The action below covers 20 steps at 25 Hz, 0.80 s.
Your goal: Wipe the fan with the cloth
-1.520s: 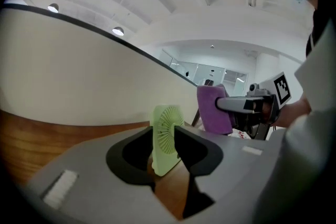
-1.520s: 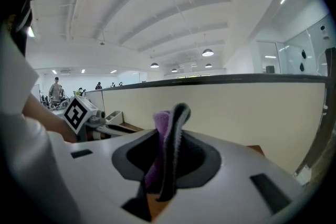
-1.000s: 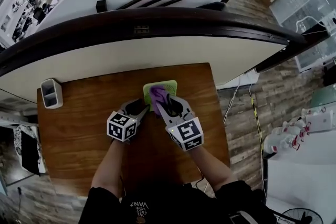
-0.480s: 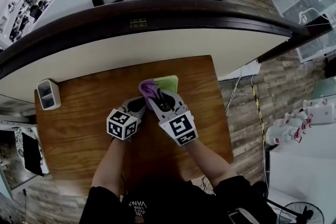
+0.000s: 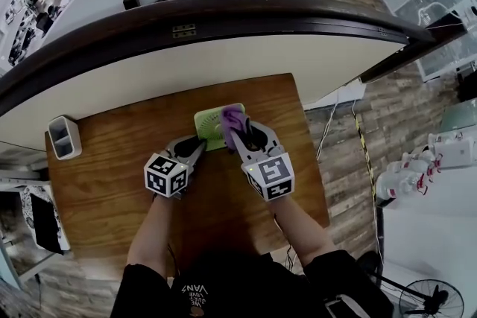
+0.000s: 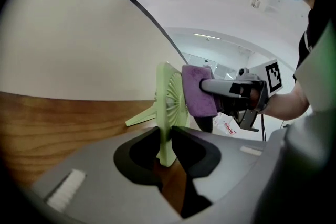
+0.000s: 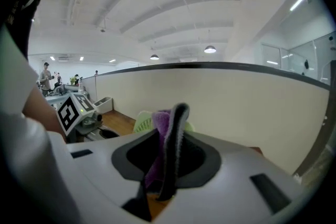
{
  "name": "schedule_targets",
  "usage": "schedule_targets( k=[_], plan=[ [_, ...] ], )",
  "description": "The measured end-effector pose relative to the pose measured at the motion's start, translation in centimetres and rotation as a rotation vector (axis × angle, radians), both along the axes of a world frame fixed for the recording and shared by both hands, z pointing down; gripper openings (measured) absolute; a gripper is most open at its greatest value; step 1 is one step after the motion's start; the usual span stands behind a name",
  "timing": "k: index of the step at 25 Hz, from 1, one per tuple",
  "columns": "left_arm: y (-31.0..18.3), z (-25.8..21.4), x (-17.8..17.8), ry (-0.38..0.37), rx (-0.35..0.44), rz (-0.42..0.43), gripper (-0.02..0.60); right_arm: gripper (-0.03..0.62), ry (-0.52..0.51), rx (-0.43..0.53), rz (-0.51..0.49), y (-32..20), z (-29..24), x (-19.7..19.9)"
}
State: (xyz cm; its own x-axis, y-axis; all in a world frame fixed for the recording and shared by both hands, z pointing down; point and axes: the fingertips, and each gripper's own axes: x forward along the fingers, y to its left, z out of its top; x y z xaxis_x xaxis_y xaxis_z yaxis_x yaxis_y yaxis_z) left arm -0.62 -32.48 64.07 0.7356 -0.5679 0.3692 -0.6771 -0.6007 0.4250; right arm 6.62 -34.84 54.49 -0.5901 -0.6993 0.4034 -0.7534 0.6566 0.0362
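A small light-green fan [image 5: 211,126] stands on the wooden table [image 5: 112,160] in front of the white partition. My left gripper [image 5: 200,147] holds it from the left. Its jaws have just been closing, and in the left gripper view the fan's lower frame [image 6: 169,107] sits pinched between the left gripper's [image 6: 165,141] pads. My right gripper [image 5: 237,132] is shut on a purple cloth [image 5: 232,117]. The cloth [image 6: 198,89] lies against the fan's front grille. In the right gripper view the cloth [image 7: 161,123] hides most of the fan [image 7: 143,121].
A white two-slot holder [image 5: 62,136] stands near the table's far left corner. A curved white partition [image 5: 223,63] with a dark rail rises right behind the fan. Wooden floor drops off past the table's right edge, with a cable [image 5: 328,138] hanging there.
The left gripper's jaws have closed onto the fan's edge. The right gripper carried the cloth left across the grille, then back right and a little lower.
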Motion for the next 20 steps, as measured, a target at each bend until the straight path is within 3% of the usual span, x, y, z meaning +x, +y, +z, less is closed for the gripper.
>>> schedule_targets(
  k=[6,11,15,20],
  plan=[
    [-0.1,-0.1,0.1,0.002,0.003,0.002,0.081,0.095,0.023,0.000,0.111,-1.1,0.2,4.1],
    [-0.1,0.0,0.1,-0.005,0.012,-0.002,0.084,0.095,0.021,-0.013,0.146,-1.0,0.4,4.9],
    [0.0,-0.1,0.0,-0.007,0.018,-0.017,0.086,0.094,0.028,-0.017,0.118,0.4,0.3,4.1],
    [0.8,-0.6,-0.7,0.014,0.023,-0.046,0.089,0.095,0.015,-0.021,0.012,2.5,0.6,0.2]
  ],
)
